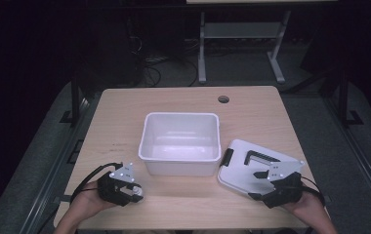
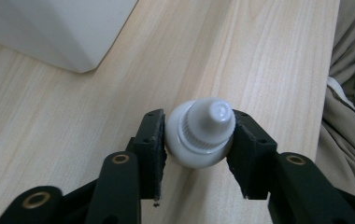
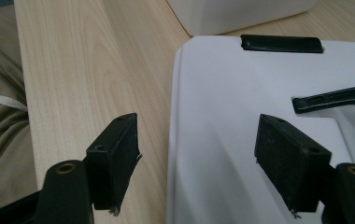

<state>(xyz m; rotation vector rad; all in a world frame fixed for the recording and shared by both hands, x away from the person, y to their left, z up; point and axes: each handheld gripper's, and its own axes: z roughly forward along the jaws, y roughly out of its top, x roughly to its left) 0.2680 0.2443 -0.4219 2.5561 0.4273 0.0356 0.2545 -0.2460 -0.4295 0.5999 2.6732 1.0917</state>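
gripping small white bottle (image 2: 203,135) in left gripper (image 2: 198,140), pads pressing both sides of its round body, lower centre of left gripper view, just off the table (image 2: 259,60). hovering right gripper (image 3: 196,156) wide apart, holding nothing, straddling edge of white lid (image 3: 259,93) at lower right. advising: lifting straight, keeping squeeze steady since body looks slippery, carrying up-frame into empty white bin (image 1: 181,144).

bottle (image 2: 202,135) body hidden behind cap
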